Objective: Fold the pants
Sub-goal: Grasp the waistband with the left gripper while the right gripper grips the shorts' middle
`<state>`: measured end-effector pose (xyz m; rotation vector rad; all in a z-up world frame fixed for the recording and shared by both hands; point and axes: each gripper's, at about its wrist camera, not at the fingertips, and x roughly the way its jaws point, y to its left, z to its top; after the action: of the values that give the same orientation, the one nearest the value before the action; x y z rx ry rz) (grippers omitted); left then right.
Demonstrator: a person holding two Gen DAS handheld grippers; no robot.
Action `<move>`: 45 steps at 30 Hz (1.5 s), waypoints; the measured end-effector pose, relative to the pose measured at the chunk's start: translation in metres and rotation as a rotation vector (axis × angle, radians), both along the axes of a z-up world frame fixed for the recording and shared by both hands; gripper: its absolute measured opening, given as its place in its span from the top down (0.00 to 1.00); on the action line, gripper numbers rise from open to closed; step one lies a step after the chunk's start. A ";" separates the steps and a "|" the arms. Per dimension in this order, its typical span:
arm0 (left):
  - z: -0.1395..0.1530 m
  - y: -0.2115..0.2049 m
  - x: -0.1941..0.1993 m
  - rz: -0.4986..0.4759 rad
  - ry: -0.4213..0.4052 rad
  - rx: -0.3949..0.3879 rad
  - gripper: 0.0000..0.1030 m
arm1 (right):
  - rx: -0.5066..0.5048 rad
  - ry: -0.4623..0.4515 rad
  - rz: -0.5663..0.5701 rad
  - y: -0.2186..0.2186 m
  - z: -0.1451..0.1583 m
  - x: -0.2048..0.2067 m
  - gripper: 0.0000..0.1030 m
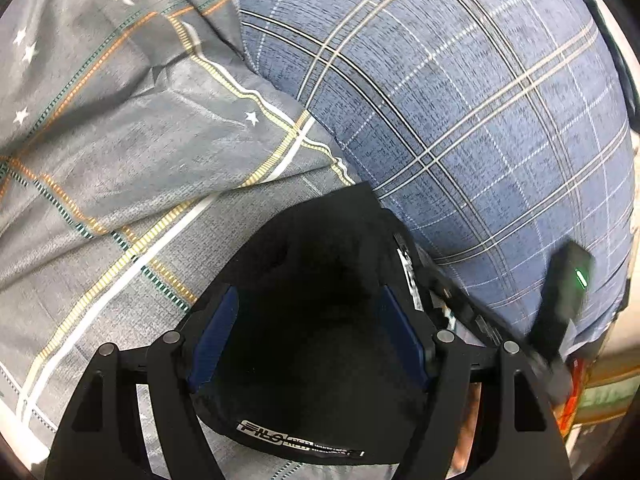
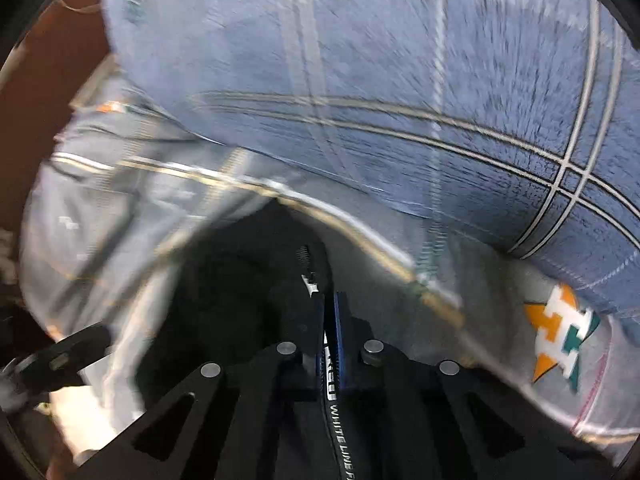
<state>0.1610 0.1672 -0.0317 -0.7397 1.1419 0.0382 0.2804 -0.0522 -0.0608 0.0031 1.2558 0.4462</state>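
downward, right hand-held gripper (image 2: 329, 300) pinching black pants (image 2: 240, 280), left hand-held gripper (image 1: 308, 320) spread

Left wrist view was sharp w/ even, soft light; blue plaid cushion (image 1: 460, 120) bulged from fisheye warp, corners black. Right wrist view was heavily motion-blurred, grey checked bedsheet (image 2: 132, 216) smeared.

left tool (image 1: 308, 336): jaws apart | right tool (image 2: 330, 300): jaws clamped together
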 end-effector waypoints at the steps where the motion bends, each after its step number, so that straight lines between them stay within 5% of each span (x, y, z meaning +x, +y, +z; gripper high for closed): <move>1: 0.001 0.003 -0.001 0.007 -0.002 -0.004 0.29 | 0.019 -0.014 0.009 0.002 0.007 -0.009 0.97; 6: -0.002 0.011 -0.001 0.026 0.003 -0.021 0.29 | 0.073 -0.042 0.037 0.006 0.023 -0.036 0.97; 9: -0.003 0.013 -0.001 0.028 -0.006 -0.043 0.29 | 0.056 -0.035 0.044 0.007 0.012 -0.049 0.97; 15: 0.006 0.006 -0.004 -0.002 -0.052 -0.088 0.29 | 0.179 -0.066 0.114 0.023 0.014 -0.099 0.97; 22: 0.007 -0.008 -0.029 -0.013 -0.059 -0.133 0.29 | 0.163 -0.050 0.164 0.048 -0.008 -0.131 1.00; 26: 0.013 -0.016 -0.024 -0.045 -0.082 -0.079 0.29 | 0.173 -0.076 0.185 0.050 -0.007 -0.140 0.99; 28: 0.012 -0.009 -0.026 -0.010 -0.088 -0.123 0.29 | 0.217 -0.111 0.172 0.041 0.006 -0.142 0.93; 30: 0.015 -0.005 -0.026 0.002 -0.095 -0.120 0.29 | 0.211 -0.182 0.131 0.026 0.020 -0.145 0.60; 31: 0.017 -0.005 -0.026 0.004 -0.101 -0.108 0.29 | 0.220 -0.212 0.113 0.020 0.025 -0.144 0.30; 32: 0.017 -0.006 -0.026 0.000 -0.103 -0.093 0.29 | 0.225 -0.238 0.093 0.014 0.027 -0.142 0.23; 39: 0.002 0.000 -0.023 0.007 -0.046 -0.089 0.33 | 0.069 -0.215 0.155 0.047 -0.006 -0.138 0.32; 42: -0.004 0.002 -0.024 0.011 -0.016 -0.043 0.54 | 0.030 -0.184 0.148 0.051 -0.019 -0.141 0.48; 45: -0.019 0.011 -0.028 0.042 0.042 -0.062 0.62 | 0.070 -0.158 0.125 0.037 -0.016 -0.146 0.49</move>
<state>0.1326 0.1782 -0.0505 -0.8213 1.1713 0.0539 0.1341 -0.0152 -0.0769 -0.0502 1.0884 0.5874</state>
